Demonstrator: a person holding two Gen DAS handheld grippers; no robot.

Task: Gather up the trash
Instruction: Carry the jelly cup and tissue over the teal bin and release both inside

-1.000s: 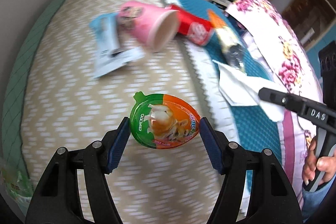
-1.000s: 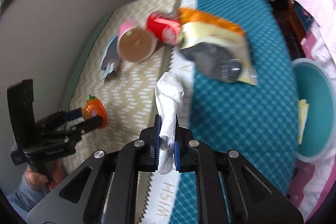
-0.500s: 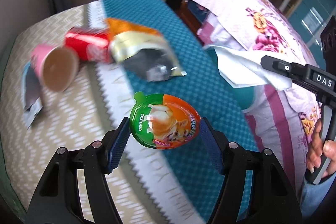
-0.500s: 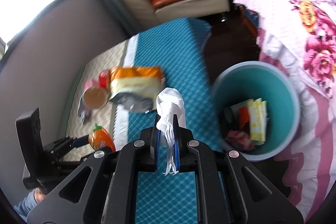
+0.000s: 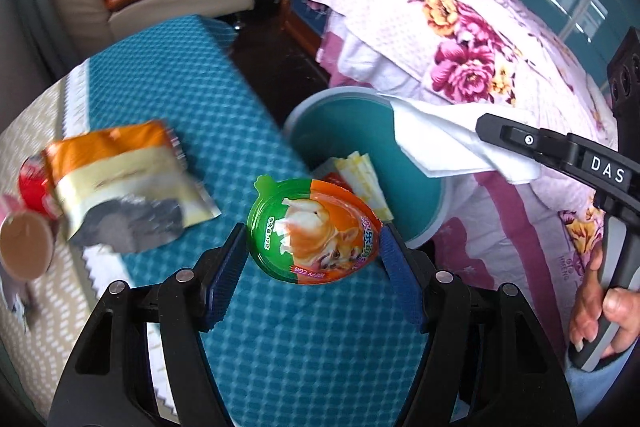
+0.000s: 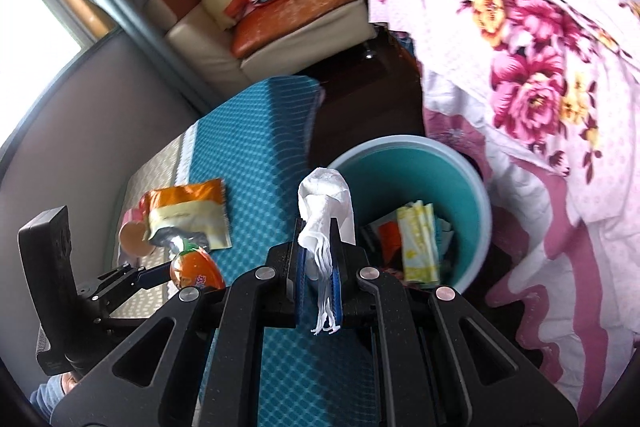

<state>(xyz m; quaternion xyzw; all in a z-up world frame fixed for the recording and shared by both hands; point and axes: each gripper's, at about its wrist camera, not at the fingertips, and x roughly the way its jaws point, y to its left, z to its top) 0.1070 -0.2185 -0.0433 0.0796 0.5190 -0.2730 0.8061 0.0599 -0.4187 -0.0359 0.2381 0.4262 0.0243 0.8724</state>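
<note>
While both tools are held above the blue-covered table (image 5: 192, 99), the left tool (image 5: 314, 251) is seen clamped on a green-and-orange egg-shaped package (image 5: 314, 231), whose two sides are pressed by the blue pads (image 5: 226, 267). A white tissue (image 6: 326, 211) is pinched between the narrowly closed pads of the right tool (image 6: 320, 263), with its crumpled top standing above the fingertips and thin strips hanging below them. In the right wrist view, the tissue is shown in front of a teal bin (image 6: 476, 187), which stands on the floor between the table and a bed draped in a floral cover (image 6: 540, 67). Yellow wrappers (image 6: 416, 243) and other scraps are already contained in the bin. On the table, an orange-and-cream snack bag (image 5: 120, 179), a red can (image 5: 32, 187) and a pink cup (image 5: 24, 243) lying on its side are left close together.
</note>
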